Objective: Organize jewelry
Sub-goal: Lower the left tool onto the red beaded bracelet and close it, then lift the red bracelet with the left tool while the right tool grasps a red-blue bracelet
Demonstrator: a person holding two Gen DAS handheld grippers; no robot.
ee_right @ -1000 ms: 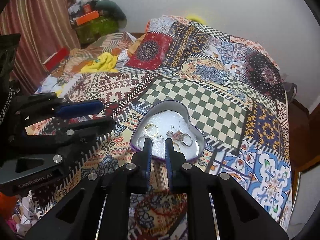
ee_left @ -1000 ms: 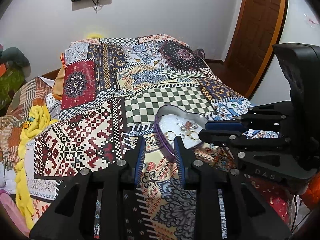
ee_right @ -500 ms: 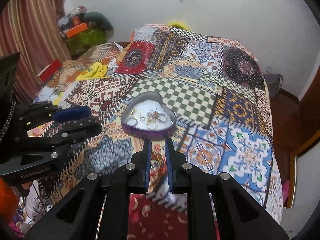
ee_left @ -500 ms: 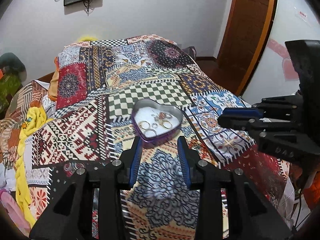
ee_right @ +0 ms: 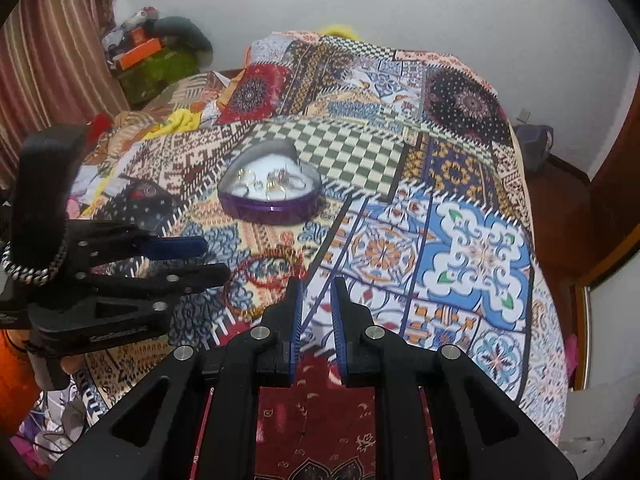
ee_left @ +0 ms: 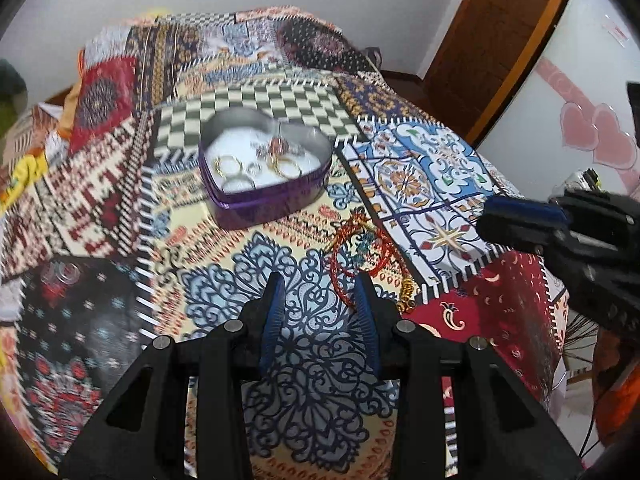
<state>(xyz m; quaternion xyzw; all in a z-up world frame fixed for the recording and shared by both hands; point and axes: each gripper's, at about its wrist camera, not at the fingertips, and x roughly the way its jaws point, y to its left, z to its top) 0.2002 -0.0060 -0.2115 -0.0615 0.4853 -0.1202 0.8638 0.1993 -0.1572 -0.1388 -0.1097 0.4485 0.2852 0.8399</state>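
Observation:
A purple heart-shaped tin (ee_left: 264, 172) sits on the patterned bedspread and holds several gold rings and earrings (ee_left: 256, 164). It also shows in the right wrist view (ee_right: 270, 196). A red beaded bracelet (ee_left: 360, 248) with gold beads lies on the cover in front of the tin, just ahead of my left gripper (ee_left: 320, 284), which is open and empty. The bracelet also shows in the right wrist view (ee_right: 266, 268), left of my right gripper (ee_right: 316, 284), which is slightly open and empty above the bed's near edge.
The patchwork bedspread (ee_right: 460, 248) covers the whole bed. Yellow cloth and clutter (ee_right: 180, 120) lie at the far left. A small clear ring-like item (ee_left: 62, 272) rests on a dark patch at left. A wooden door (ee_left: 492, 28) stands at the right.
Both grippers have pulled back from the tin toward the bed's near edge. The bracelet has come into view in front of them. The left gripper's jaws are wider than before.

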